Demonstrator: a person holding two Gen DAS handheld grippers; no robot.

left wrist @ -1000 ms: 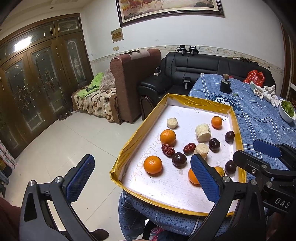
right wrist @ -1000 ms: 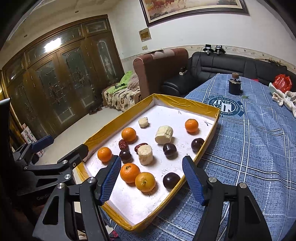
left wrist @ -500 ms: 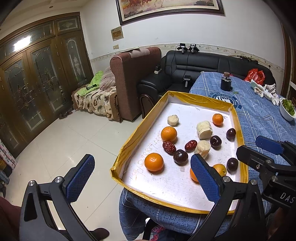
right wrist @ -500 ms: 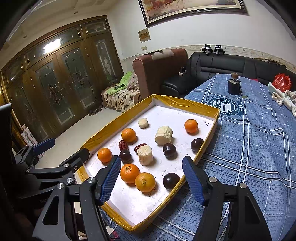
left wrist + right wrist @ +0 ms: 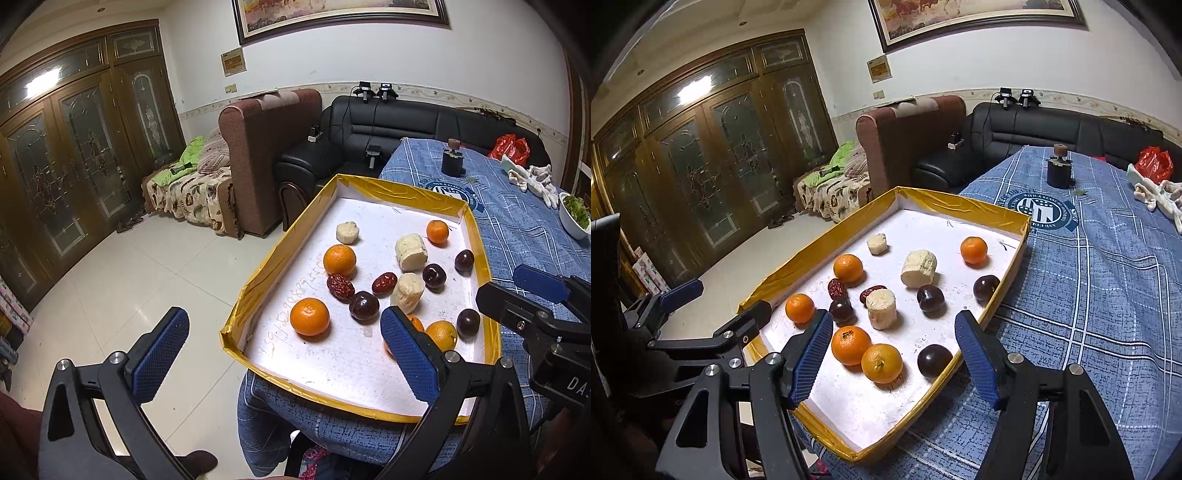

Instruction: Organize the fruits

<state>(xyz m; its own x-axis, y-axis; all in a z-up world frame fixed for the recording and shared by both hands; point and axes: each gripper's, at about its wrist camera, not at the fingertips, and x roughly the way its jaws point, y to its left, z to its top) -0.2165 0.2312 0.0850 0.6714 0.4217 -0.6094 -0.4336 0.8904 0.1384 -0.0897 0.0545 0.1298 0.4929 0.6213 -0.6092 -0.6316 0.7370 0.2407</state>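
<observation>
A white tray with a yellow rim (image 5: pixel 258 280) (image 5: pixel 1008 218) lies on the blue checked tablecloth. In it are several oranges (image 5: pixel 309 316) (image 5: pixel 881 363), dark plums (image 5: pixel 364 305) (image 5: pixel 934 360), two red dates (image 5: pixel 340 287) (image 5: pixel 837 288) and pale peeled banana pieces (image 5: pixel 410 252) (image 5: pixel 918 268). My left gripper (image 5: pixel 284 354) is open and empty, near the tray's front left corner. My right gripper (image 5: pixel 894 354) is open and empty, above the tray's near end, with two oranges and a plum showing between its fingers.
A small black jar (image 5: pixel 1059 168) stands on the far part of the table. White gloves (image 5: pixel 1160 194) and a red bag (image 5: pixel 1152 162) lie at the far right. A white bowl of greens (image 5: pixel 574 216) is at the right. Sofas stand behind; tiled floor lies left.
Both grippers have shifted slightly, and the tray sits a little lower and nearer in the views. Both stay open. No fruit has moved.
</observation>
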